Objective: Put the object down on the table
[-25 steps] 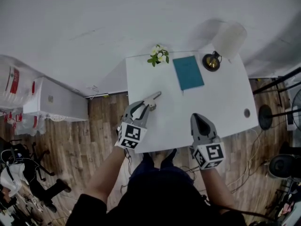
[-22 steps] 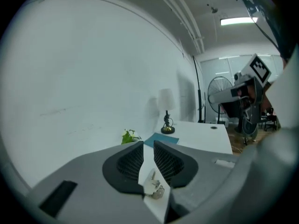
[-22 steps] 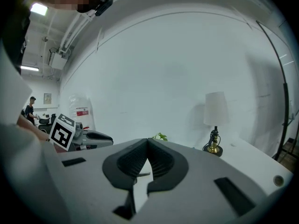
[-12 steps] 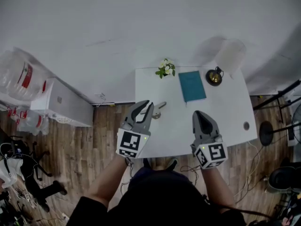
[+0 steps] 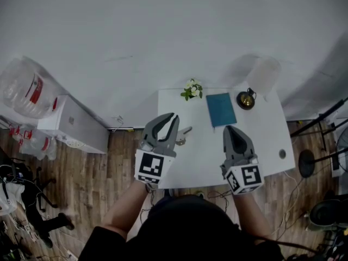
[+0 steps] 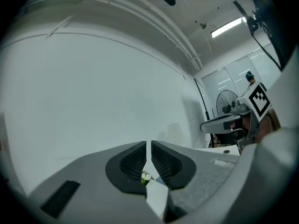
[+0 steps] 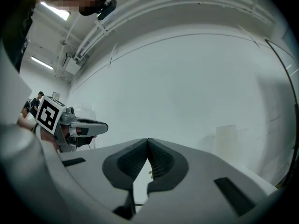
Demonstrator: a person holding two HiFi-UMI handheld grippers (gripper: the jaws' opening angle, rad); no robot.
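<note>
Overhead, small pale object (image 5: pixel 184 134) lies flat on white table (image 5: pixel 261 140), near table's left edge. Left gripper (image 5: pixel 169 121) above that edge. Its own view (image 6: pixel 150 146) shows jaws a narrow slit apart, nothing between, object out of frame. Right gripper (image 5: pixel 231 129) above table's front; own view (image 7: pixel 148 142) shows jaws pressed together, empty.

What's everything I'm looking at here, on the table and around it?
table: one, white, centre, against the wall
flower sprig: one, white and green, table's far edge
book: one, teal, right of the flowers
lamp: one, brass base, pale shade, far right corner
small object: one, pale, table's left side
water jugs: several, clear, floor at left
cabinet: one, white, left of table
left gripper: grey, jaws slightly apart, empty
right gripper: grey, jaws together, empty
</note>
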